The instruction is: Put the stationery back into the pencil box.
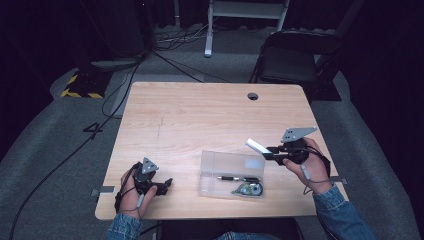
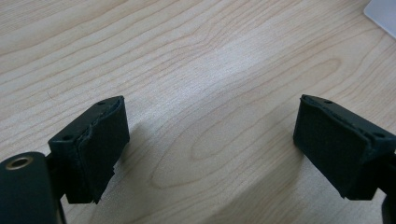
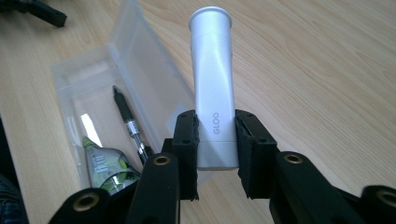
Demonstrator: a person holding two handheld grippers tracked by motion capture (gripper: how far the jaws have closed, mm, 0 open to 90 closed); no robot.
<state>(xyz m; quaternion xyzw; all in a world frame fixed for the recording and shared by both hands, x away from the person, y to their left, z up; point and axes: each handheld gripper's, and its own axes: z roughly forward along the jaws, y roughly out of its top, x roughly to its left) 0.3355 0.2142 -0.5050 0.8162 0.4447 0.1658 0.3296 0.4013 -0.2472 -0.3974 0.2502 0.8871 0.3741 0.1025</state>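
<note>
Right gripper (image 3: 215,140) clamped on a white glue stick (image 3: 212,88), held above the clear box (image 1: 220,165). Left gripper (image 2: 210,140) rests on the table (image 1: 200,110), jaws wide apart and empty.

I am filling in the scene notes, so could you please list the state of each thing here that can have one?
glue stick: capped, clamped between the right gripper's pads, lifted off the table.
right gripper: shut on the glue stick.
left gripper: open, nothing between its pads, low over the table.
clear plastic case: open, lid folded back, lying flat.
black pen: lying in the case.
correction tape: lying in the case beside the pen.
</note>
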